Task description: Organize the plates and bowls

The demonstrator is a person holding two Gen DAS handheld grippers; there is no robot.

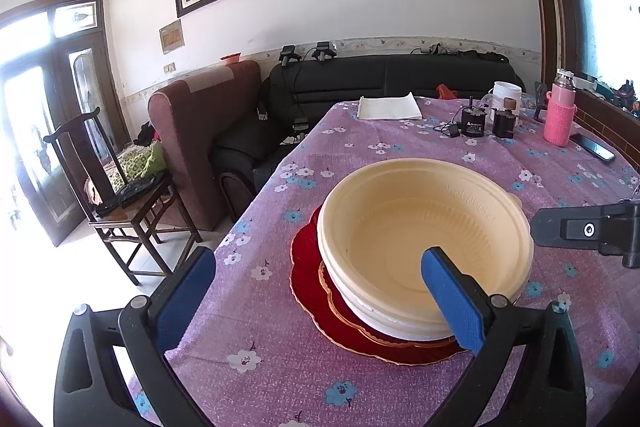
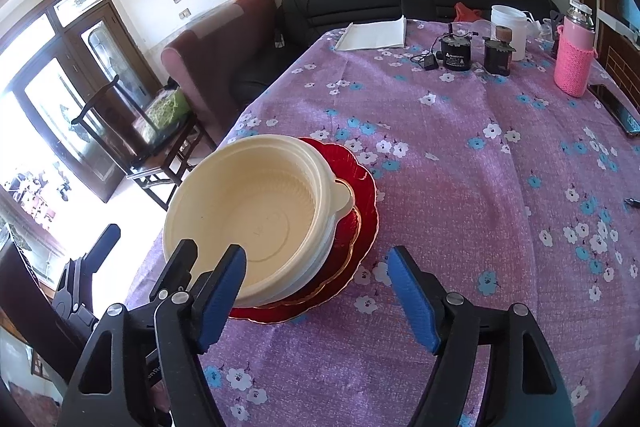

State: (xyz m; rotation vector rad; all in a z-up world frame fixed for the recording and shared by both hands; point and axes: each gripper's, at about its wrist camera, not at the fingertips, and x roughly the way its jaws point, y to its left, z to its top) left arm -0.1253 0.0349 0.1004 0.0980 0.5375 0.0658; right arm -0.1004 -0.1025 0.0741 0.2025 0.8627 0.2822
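A cream plastic bowl (image 1: 420, 239) sits nested on a white bowl, on a small red plate stacked on a larger red scalloped plate (image 1: 308, 263), on the purple flowered tablecloth. My left gripper (image 1: 320, 291) is open and empty, its right finger over the bowl's near rim, its left finger off to the left. In the right wrist view the same bowl (image 2: 248, 211) and the red plates (image 2: 360, 195) lie at the left. My right gripper (image 2: 316, 291) is open and empty, just right of the stack and above the cloth. The left gripper's finger (image 2: 180, 267) shows at the bowl's near rim.
At the table's far end lie a folded white cloth (image 1: 390, 107), black motor parts (image 1: 474, 123), a white mug (image 1: 506, 97), a pink bottle (image 1: 560, 115) and a phone (image 1: 594, 147). A wooden chair (image 1: 120, 203), an armchair and a black sofa stand left of the table (image 2: 500, 187).
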